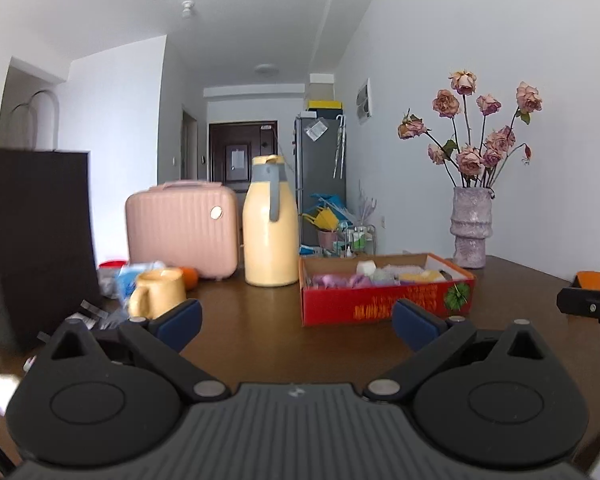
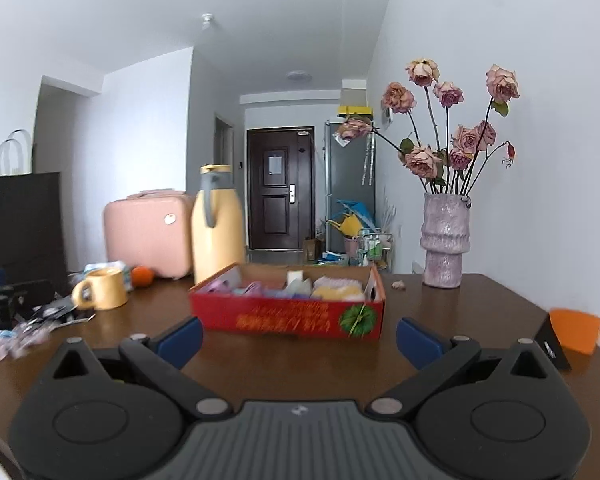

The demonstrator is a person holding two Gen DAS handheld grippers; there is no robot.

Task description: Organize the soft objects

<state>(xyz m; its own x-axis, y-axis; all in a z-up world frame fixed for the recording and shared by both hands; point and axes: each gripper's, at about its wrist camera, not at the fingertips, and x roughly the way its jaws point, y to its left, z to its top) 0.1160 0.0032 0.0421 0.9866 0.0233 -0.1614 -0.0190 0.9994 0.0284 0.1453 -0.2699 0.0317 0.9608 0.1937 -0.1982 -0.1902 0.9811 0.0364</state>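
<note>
A red cardboard box (image 1: 384, 300) stands on the brown table (image 1: 260, 344). It holds several soft items in purple, white and yellow (image 1: 380, 276). The box also shows in the right wrist view (image 2: 292, 316), with its soft items (image 2: 300, 286) inside. My left gripper (image 1: 296, 326) is open and empty, low over the table in front of the box. My right gripper (image 2: 298, 338) is open and empty, just short of the box's front wall. The right gripper shows at the right edge of the left wrist view (image 1: 592, 304).
A yellow mug (image 1: 156, 292), an orange (image 1: 190, 278), a yellow jug (image 1: 270, 224) and a pink case (image 1: 182, 228) stand at the back left. A dark bag (image 1: 40, 232) stands at far left. A vase of roses (image 1: 472, 228) stands at the back right. Small wrappers (image 2: 28, 328) lie at the left.
</note>
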